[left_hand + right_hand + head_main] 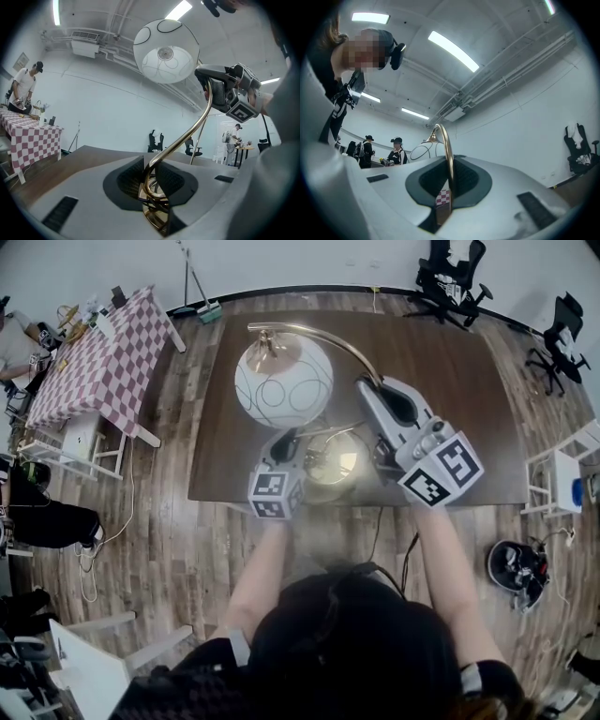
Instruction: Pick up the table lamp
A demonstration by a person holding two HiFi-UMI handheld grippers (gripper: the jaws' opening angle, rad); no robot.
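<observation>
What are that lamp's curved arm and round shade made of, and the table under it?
Curved arm: looks like polished brass-coloured metal; it is thin, with bright gold glints.
Round shade: probably frosted white glass or plastic; it is smooth and translucent, with thin dark looping lines.
Table: dark brown wood or laminate with a smooth, low sheen; which one is unclear.

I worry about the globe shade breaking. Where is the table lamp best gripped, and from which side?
On the thin brass arm, from the near table edge: it fits between jaws, whereas the round shade is too wide and smooth.
</observation>
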